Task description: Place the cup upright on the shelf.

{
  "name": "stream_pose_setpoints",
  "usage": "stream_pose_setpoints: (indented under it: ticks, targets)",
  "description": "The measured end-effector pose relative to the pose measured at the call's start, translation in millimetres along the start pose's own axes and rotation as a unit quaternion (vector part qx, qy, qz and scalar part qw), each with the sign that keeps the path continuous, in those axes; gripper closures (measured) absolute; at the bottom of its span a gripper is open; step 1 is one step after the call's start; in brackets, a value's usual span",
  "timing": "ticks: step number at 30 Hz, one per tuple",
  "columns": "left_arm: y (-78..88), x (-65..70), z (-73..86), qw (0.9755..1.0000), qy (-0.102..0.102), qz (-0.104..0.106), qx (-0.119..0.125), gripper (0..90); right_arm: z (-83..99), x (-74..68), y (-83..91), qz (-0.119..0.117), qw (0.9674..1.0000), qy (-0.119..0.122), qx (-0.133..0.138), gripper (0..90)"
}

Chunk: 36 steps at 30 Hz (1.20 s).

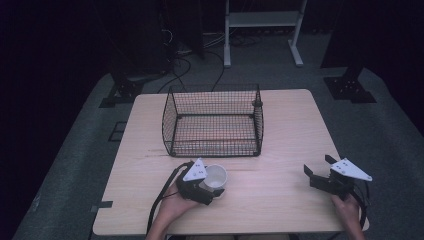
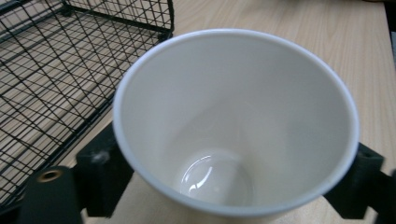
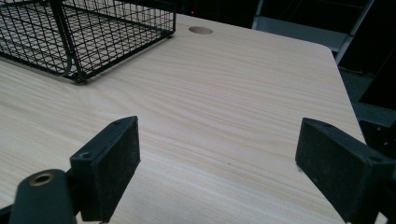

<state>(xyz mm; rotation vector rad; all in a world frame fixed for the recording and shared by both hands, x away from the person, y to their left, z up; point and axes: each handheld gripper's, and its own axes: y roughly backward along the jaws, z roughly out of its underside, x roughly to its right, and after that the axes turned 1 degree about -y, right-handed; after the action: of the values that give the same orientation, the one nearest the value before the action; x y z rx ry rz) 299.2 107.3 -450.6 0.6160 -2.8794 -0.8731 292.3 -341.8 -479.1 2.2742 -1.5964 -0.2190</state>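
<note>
The left gripper has its two black fingers pressed on the sides of a round white paper cup. One finger is on each side of the cup, and both touch it. The cup stands up straight with its open top facing up, and it looks empty inside. It sits on the light wooden counter, right between the fingers.

A black wire basket stands on the counter past the fingers of the left gripper, near the cup but not touching it. From the left gripper's own camera, the basket is to the left of the cup.

The right gripper is well apart from the cup, over at the other side of the counter. Its two black fingers are wide apart, and bare wood lies between them. The basket is far ahead of these fingers, off to the left. A hand holds the left gripper, and another hand holds the right one.
</note>
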Motion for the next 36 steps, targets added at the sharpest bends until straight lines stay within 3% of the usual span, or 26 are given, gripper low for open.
stream_pose_setpoints:
  ticks: [11,18,36]
  targets:
    - [2.0,-2.4,-2.0,0.9997,0.001,0.017,0.016,20.3,0.0,0.2,0.1,0.0,1.0,-0.001,0.0,13.0]
    - [7.6,-5.2,-15.4,0.9993,-0.017,0.026,0.02,20.4,0.0,0.2,0.0,0.0,1.0,-0.001,0.0,13.0]
    - [26.0,-21.0,-45.6,0.9982,-0.04,0.037,0.024,20.4,0.1,1.2,0.2,0.002,1.0,-0.004,0.001,13.0]
